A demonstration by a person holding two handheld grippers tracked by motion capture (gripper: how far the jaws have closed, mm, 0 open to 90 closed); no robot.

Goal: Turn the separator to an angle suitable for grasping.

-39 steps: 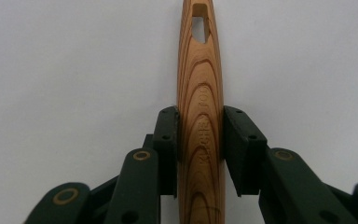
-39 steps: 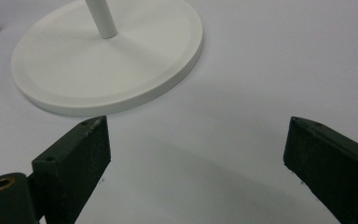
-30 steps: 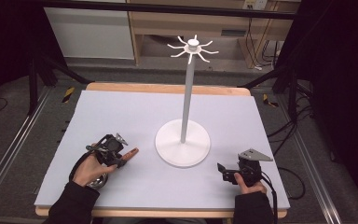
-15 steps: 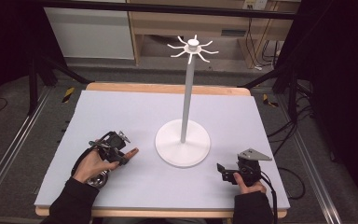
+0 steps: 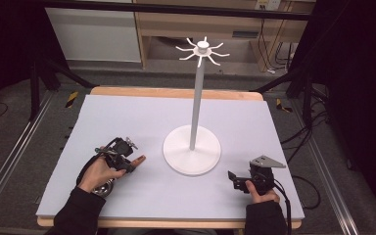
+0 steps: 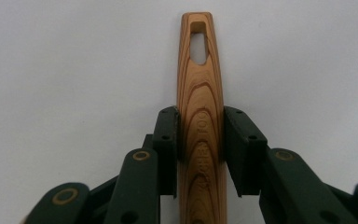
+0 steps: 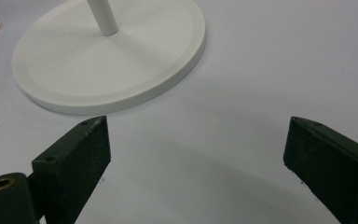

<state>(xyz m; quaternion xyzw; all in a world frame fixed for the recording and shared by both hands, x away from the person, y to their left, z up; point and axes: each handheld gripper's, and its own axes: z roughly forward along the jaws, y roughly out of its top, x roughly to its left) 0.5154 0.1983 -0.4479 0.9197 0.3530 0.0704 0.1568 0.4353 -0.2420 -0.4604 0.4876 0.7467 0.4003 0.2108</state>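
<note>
A wooden handle [image 6: 200,70] with a slot near its far end is clamped between the jaws of my left gripper [image 6: 200,116]. From above, the left gripper [image 5: 126,164] lies at the front left of the table, and the handle's tip [image 5: 138,160] pokes out toward a white stand. The stand's round base [image 5: 192,149] sits mid-table, and its thin pole [image 5: 196,98] ends in a ring of hooks [image 5: 203,49]. At the front right, my right gripper [image 5: 233,178] rests low with nothing in it. Its jaws [image 7: 198,135] stand wide apart, just short of the base [image 7: 107,56].
A pale grey mat [image 5: 127,117] covers the wooden table. Something round and shiny [image 5: 100,188] sits under the person's left hand. Behind the table stand shelving and dark tripod legs, with cables on the floor at the right.
The left hand with the wooden handle has shifted slightly toward the table's front edge. The right gripper has stayed put.
</note>
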